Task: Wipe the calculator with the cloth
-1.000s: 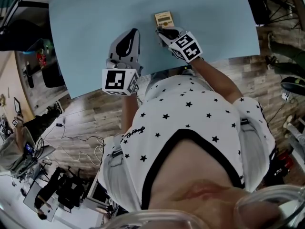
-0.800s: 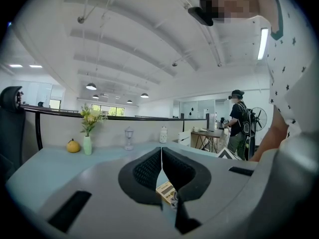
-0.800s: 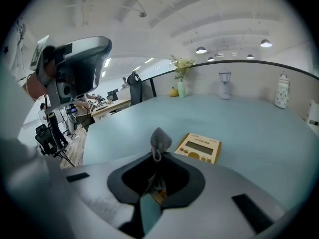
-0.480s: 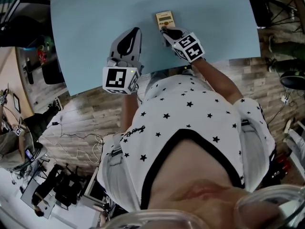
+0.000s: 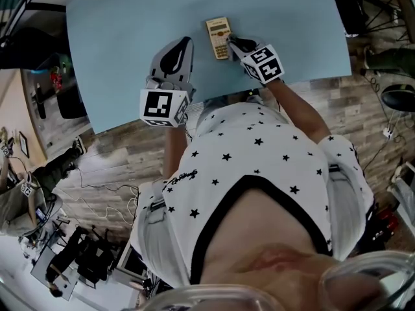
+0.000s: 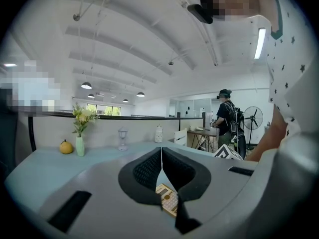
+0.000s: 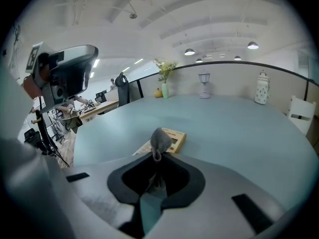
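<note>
Overhead, the calculator (image 5: 218, 37) lies flat on the pale blue table (image 5: 123, 24), straight ahead of the person. The right gripper (image 5: 233, 43) points its tip at the calculator's right edge, just beside it. The left gripper (image 5: 181, 45) sits to the calculator's left, apart from it, with its tip pointing up the table.

In the left gripper view, the jaws are pressed together along their seam with nothing between them. A corner of the calculator (image 6: 168, 199) shows through the opening below the pads.

In the right gripper view, the jaws are clamped on a grey cloth (image 7: 160, 141). Its bunched end pokes out past the tips and overlaps the calculator's (image 7: 174, 136) near face, apparently touching it.
</note>
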`<state>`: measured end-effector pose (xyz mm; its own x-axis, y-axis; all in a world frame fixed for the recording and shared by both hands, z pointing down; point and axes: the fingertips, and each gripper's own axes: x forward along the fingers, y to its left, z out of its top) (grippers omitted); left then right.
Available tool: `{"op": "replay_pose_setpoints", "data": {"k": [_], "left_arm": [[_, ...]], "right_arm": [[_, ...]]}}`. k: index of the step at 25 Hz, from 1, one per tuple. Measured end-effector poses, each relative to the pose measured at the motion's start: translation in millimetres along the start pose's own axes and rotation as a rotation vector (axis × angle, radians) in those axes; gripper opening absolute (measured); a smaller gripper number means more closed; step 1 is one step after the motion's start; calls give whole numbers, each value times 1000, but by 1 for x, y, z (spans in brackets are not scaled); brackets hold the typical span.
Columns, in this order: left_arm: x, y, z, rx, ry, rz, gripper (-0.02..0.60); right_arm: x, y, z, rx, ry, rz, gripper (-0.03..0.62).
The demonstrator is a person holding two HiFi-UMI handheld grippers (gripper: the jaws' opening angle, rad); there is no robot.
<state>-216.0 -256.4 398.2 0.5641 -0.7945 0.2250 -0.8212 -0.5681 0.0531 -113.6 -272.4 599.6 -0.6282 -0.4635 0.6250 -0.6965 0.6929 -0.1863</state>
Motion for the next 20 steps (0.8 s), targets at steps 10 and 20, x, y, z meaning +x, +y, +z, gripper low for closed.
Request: {"op": "replay_pose_setpoints", "data": {"k": [10, 20], "left_arm": [[3, -3, -1, 2, 0, -4, 31], [3, -7, 0, 8, -1, -4, 31]], "right_arm": [[-4, -5, -7, 19, 5, -17, 38], [-39, -21, 45, 89, -205, -51, 40]]}}
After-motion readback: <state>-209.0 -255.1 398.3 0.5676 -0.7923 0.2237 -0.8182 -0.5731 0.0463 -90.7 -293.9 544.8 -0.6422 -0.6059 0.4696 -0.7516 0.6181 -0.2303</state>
